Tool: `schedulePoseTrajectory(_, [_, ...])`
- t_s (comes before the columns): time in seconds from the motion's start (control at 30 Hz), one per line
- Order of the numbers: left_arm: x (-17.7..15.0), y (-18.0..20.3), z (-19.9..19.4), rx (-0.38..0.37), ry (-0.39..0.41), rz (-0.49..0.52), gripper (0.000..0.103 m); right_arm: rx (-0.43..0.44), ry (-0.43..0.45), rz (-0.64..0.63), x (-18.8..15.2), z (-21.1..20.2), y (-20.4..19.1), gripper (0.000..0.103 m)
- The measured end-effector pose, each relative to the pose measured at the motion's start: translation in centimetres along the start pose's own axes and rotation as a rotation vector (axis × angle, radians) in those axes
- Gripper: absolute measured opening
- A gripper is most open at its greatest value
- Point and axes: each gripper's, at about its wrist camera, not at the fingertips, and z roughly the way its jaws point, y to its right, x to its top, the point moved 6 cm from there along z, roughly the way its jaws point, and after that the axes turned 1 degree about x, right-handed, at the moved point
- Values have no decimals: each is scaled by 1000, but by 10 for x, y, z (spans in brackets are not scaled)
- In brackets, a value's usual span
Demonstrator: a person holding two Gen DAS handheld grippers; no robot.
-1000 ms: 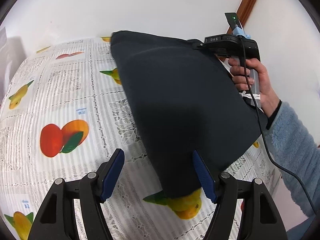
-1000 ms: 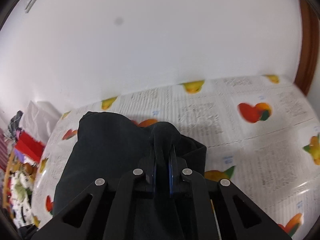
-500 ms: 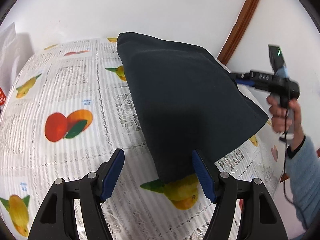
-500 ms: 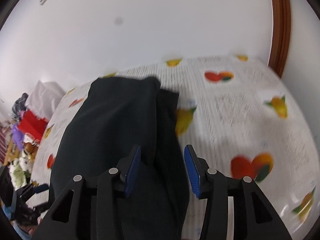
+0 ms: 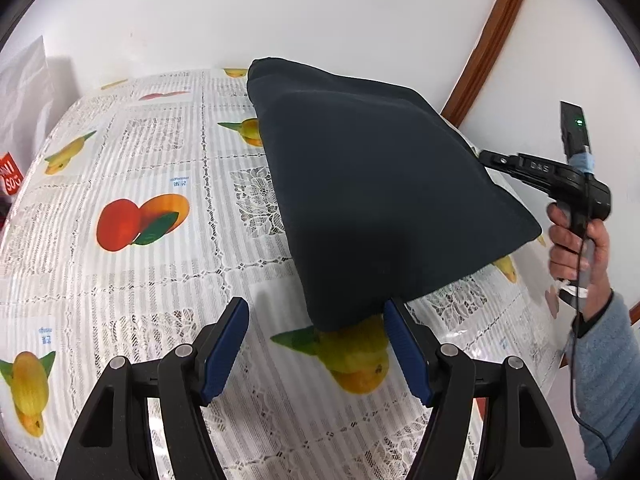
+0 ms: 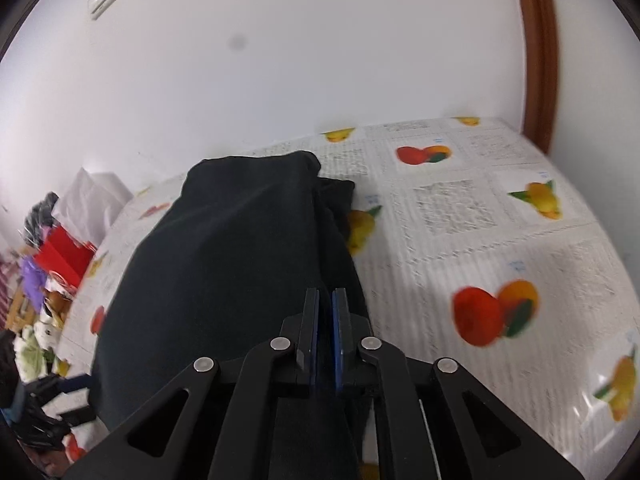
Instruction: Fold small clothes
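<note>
our right gripper [image 6: 325, 312] let go, swung clear, jaws just pressed together empty; left gripper [image 5: 316, 344] spread. the dark garment [image 5: 372, 200] looks soft, limp; we'd pinch a corner.

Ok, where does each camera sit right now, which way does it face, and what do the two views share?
Left wrist: on the left gripper, looking forward and down over the tablecloth at the near corner of the dark cloth; its jaws stand open, and the right hand shows at the right edge.
Right wrist: on the right gripper, looking down along the cloth's edge toward the wall; its jaws have just closed, with no cloth seen between them.
Shared: the cloth, the tablecloth, the wall.
</note>
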Motion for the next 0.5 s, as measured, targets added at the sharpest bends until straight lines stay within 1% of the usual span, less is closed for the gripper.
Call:
schedulePoseTrajectory(0.07, [-3,3,-1,11,3,8,68,26,-11,1,-10,-9,-3,10])
schedulePoseTrajectory(0.1, [-4,4,-1,11,4,8,68,33,-8,4,-16,-13,-3,15])
schedulePoseTrajectory(0.13, [-5,4,-1,9,4,6,68,32,-5,4,-21,-13,-4,18])
schedulePoseTrajectory(0.17, [-7,6,-2,10,3,5,68,23,-10,-5,-25,-11,-6,18])
schedulePoseTrajectory(0.2, [-7,7,-1,12,3,3,68,-12,-23,-34,-31,-7,-6,15])
schedulePoseTrajectory(0.23, [-7,8,-1,14,3,2,68,-48,-14,-49,-34,-6,-6,1])
schedulePoseTrajectory(0.3, [-8,10,-2,23,4,3,68,-127,10,-61,-41,-11,0,0])
schedulePoseTrajectory(0.33, [-8,11,-4,27,6,5,68,-141,20,-56,-44,-16,3,0])
schedulePoseTrajectory(0.5, [-10,13,-10,48,14,11,68,-155,58,-48,-66,-54,16,1])
